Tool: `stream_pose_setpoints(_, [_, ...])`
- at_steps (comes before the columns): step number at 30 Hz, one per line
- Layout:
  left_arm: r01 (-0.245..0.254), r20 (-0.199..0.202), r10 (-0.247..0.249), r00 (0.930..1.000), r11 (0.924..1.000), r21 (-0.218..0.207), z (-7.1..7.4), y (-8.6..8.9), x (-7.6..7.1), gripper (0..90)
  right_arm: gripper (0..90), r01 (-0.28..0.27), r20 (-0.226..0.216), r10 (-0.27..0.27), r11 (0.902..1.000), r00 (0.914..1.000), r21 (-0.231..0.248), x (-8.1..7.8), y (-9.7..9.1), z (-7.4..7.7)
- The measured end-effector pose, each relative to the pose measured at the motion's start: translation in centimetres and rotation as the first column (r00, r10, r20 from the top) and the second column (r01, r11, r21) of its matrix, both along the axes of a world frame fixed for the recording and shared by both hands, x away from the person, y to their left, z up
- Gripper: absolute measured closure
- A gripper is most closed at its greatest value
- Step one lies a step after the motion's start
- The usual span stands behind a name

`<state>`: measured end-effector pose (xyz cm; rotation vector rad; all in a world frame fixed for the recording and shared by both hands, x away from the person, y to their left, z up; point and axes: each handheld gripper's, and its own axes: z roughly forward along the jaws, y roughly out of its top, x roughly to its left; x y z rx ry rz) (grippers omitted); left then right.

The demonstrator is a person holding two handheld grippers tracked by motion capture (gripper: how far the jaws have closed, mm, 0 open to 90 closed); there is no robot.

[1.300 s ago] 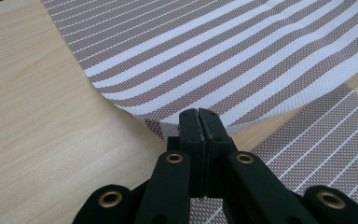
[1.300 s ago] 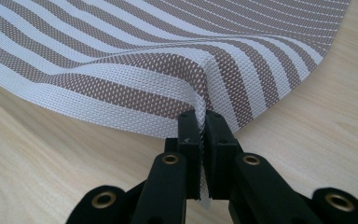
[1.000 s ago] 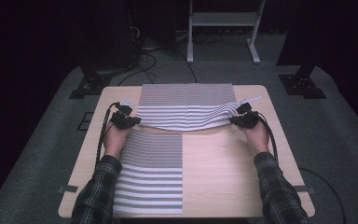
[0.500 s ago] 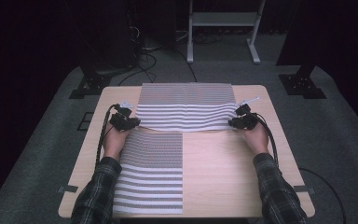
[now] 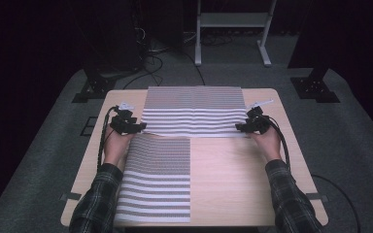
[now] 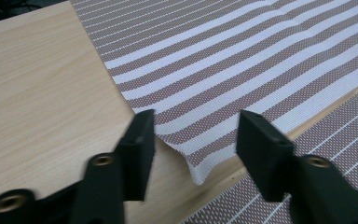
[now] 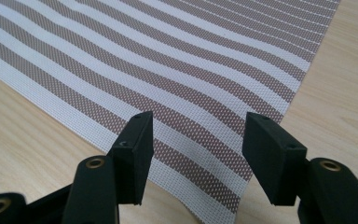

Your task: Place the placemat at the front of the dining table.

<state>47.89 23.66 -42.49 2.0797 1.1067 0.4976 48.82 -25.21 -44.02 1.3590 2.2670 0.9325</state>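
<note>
On the wooden counter (image 5: 233, 179), going left to right, the left gripper (image 5: 137, 127) sits at about nine o'clock, at the near-left corner of the striped cloth (image 5: 194, 116). Its jaws have just been opening and now stand about half apart; in the left gripper view that corner (image 6: 198, 170) lies loose between them, slightly curled up off the counter, with neither pad pressing on it. By the look of it this is a release: the corner has been laid where the person wants it.

The striped cloth spreads across the far half of the counter, from ten to two o'clock, mostly flat with a few soft waves near its near edge. A second striped cloth (image 5: 158, 179) lies flat at about seven o'clock, just beside the first one's near edge, apart from both grippers.

At three o'clock the right gripper (image 5: 242, 127) mirrors the left one at the near-right corner. Its jaws have also just been opening, and in the right gripper view they straddle the cloth's edge (image 7: 200, 177) without clamping it. Holding both corners level likely kept the edge straight as it settled.
</note>
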Motion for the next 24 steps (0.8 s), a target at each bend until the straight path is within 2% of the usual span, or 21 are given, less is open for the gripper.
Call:
stream_pose_setpoints(3, [0.014, -0.018, -0.014, 0.9997, 0.9998, -0.011, -0.2, -0.1, 0.1, 73.5, 48.0, -0.001, 0.001, 0.001, 0.9999, 1.0, 0.011, 0.0, -0.2, 0.0])
stream_pose_setpoints(5, [0.02, -0.033, -0.02, 0.9993, 0.9998, -0.003, -0.6, -0.3, 0.3, 81.2, 49.0, -0.006, -0.001, 0.006, 0.9999, 1.0, 0.016, 0.0, -0.1, 0.0])
stream_pose_setpoints(12, [0.014, -0.085, -0.008, 0.9964, 0.9977, 0.066, -2.1, -0.6, 0.9, 82.5, 49.4, -0.021, -0.003, 0.021, 0.9997, 0.9998, 0.011, -0.1, 0.0, 0.1])
stream_pose_setpoints(16, [0.009, -0.117, 0.001, 0.9931, 0.9963, 0.086, -2.8, -0.5, 1.1, 84.5, 52.9, -0.021, -0.01, 0.021, 0.9998, 0.9997, 0.005, -0.1, 0.0, -0.1])
stream_pose_setpoints(18, [0.013, -0.129, 0.0, 0.9916, 0.9942, 0.107, -3.1, -0.5, 1.2, 84.7, 61.3, -0.019, -0.017, 0.019, 0.9998, 0.9997, 0.0, -0.1, -0.1, -0.4])
stream_pose_setpoints(22, [0.011, -0.135, 0.003, 0.9909, 0.9942, 0.107, -3.3, -0.5, 1.3, 85.9, 82.5, -0.001, -0.024, 0.0, 0.9998, 0.9997, -0.022, -0.1, -0.3, -1.0])
stream_pose_setpoints(24, [0.009, -0.133, 0.005, 0.991, 0.9945, 0.105, -3.4, -0.5, 1.3, 85.9, 88.1, 0.006, -0.038, -0.007, 0.9996, 0.9993, -0.026, 0.0, -0.5, -1.5])
